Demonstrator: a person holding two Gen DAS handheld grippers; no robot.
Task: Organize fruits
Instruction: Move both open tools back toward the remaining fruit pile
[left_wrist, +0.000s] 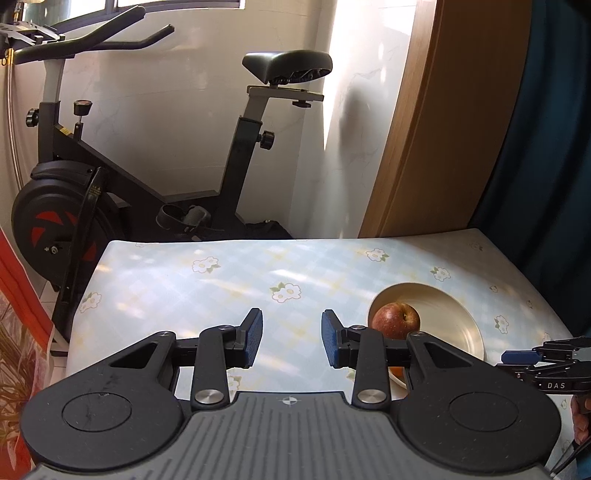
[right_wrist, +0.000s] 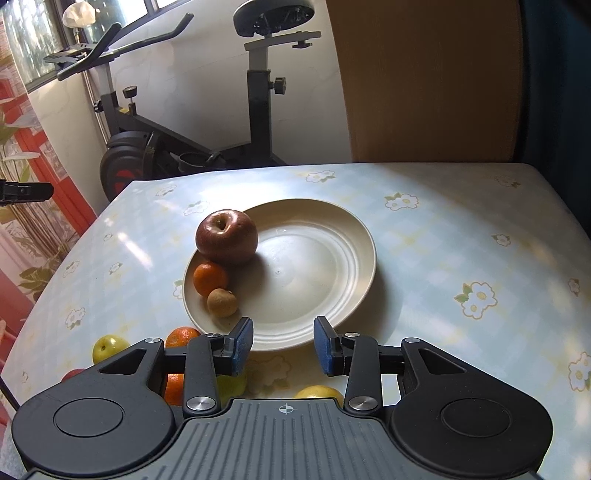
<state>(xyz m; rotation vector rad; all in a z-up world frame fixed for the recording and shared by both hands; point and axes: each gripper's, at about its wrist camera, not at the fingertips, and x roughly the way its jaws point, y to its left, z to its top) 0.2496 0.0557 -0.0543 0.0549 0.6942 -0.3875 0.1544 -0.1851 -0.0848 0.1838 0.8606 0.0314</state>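
A cream plate (right_wrist: 314, 258) sits mid-table and holds a red apple (right_wrist: 226, 236), a small orange (right_wrist: 209, 278) and a little brown fruit (right_wrist: 221, 302) along its left rim. My right gripper (right_wrist: 283, 345) hovers over the plate's near edge, open and with nothing in it. Loose on the cloth near it lie a yellow-green apple (right_wrist: 107, 347), two oranges (right_wrist: 181, 336) and a yellow fruit (right_wrist: 319, 391), partly hidden by the gripper body. My left gripper (left_wrist: 291, 338) is open over bare tablecloth, left of the apple (left_wrist: 396, 320) and plate (left_wrist: 450, 317).
The table (right_wrist: 461, 229) has a pale blue floral cloth. An exercise bike (left_wrist: 92, 177) stands beyond its far left edge. A wooden chair back (right_wrist: 424, 81) rises behind the far edge. A dark blue curtain (left_wrist: 546, 129) hangs at the right.
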